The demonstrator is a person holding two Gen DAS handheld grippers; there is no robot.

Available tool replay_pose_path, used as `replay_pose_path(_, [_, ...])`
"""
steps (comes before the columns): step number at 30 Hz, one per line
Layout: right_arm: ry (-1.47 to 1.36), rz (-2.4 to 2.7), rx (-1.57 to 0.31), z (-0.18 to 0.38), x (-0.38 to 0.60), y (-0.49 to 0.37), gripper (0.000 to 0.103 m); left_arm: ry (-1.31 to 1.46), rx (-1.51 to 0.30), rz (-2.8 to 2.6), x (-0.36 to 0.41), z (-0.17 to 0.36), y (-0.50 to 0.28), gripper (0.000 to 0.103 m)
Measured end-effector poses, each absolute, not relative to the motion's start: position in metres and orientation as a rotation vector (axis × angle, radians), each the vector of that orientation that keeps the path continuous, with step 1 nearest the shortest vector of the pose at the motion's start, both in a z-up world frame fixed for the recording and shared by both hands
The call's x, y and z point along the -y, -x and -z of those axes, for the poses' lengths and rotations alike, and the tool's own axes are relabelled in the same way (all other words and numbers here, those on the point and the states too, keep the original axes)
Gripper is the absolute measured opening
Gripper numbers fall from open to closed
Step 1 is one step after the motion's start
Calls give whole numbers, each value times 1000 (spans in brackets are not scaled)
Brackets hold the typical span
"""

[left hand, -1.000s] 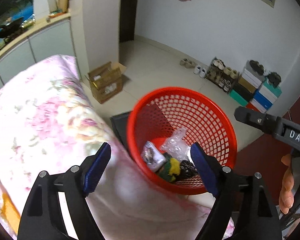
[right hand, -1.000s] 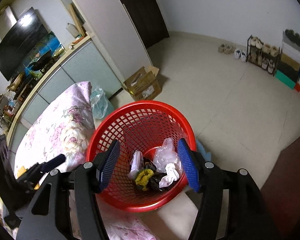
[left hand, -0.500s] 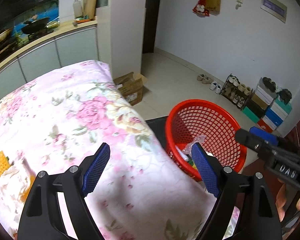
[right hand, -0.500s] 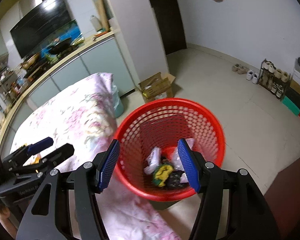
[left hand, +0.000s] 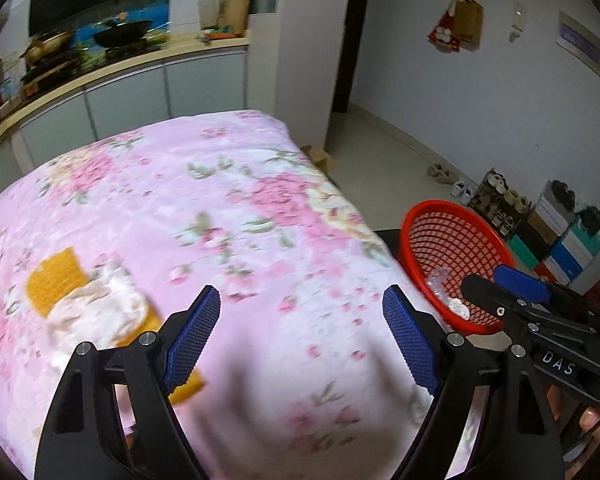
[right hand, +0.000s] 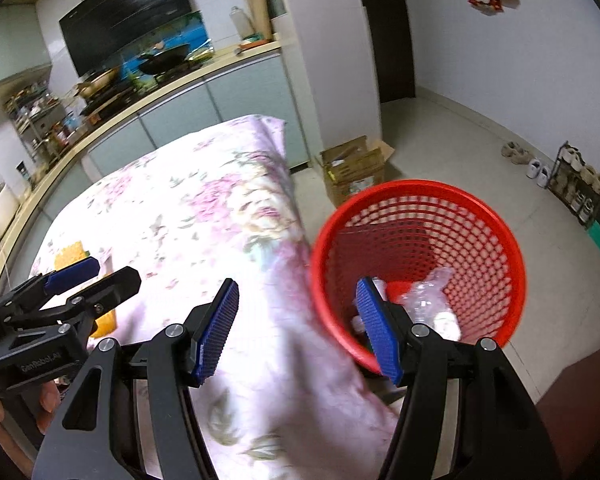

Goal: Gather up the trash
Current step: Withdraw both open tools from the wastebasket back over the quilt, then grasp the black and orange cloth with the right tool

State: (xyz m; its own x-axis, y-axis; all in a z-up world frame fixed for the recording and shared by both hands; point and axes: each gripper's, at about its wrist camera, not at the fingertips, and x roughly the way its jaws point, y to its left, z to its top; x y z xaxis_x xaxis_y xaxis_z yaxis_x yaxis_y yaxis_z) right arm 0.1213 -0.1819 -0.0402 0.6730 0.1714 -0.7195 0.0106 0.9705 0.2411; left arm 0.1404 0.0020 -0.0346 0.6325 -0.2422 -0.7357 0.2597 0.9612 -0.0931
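Pink floral cloth [left hand: 236,216] covers the worktop, where an orange-and-white wrapper [left hand: 88,304] lies crumpled near its left side. Both the left gripper [left hand: 300,332] and the right gripper [right hand: 296,328] hover above it, released and empty. Beside the worktop's right edge, a red mesh basket [right hand: 480,216] holds crumpled plastic trash [right hand: 428,300].

the basket [right hand: 418,216] stood on the floor just right of the bed [left hand: 204,216], wrappers [right hand: 428,300] inside, a box [right hand: 354,172] behind.
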Motion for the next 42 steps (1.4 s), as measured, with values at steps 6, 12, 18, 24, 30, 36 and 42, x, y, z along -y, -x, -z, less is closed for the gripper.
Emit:
replay_pose_path(6, [-206,-153,-842,40,153,-123,60,4,-797,225,-43,15,-130,81])
replay_pose_path(12, [-175,-223,-848,37,124,-125,60,18,-766,124,-99,0,-120,81])
replay_pose_path(18, [-150,-276,-858,39,103,-124,60,68,-782,-7,-168,3,-105,81])
replay_pose_path(24, [-143,-305,-860,40,91,-122,60,133,-843,-45,-198,23,-78,81])
replay_pose_path(30, [-139,-324,-856,38,85,-117,60,150,-882,-34,-193,44,-57,81])
replay_pose_path(36, [-125,-350,-860,38,75,-111,60,160,-941,-39,-187,70,-54,80])
replay_pose_path(42, [-95,-393,-871,39,57,-106,61,221,-952,-20,-194,79,-54,59])
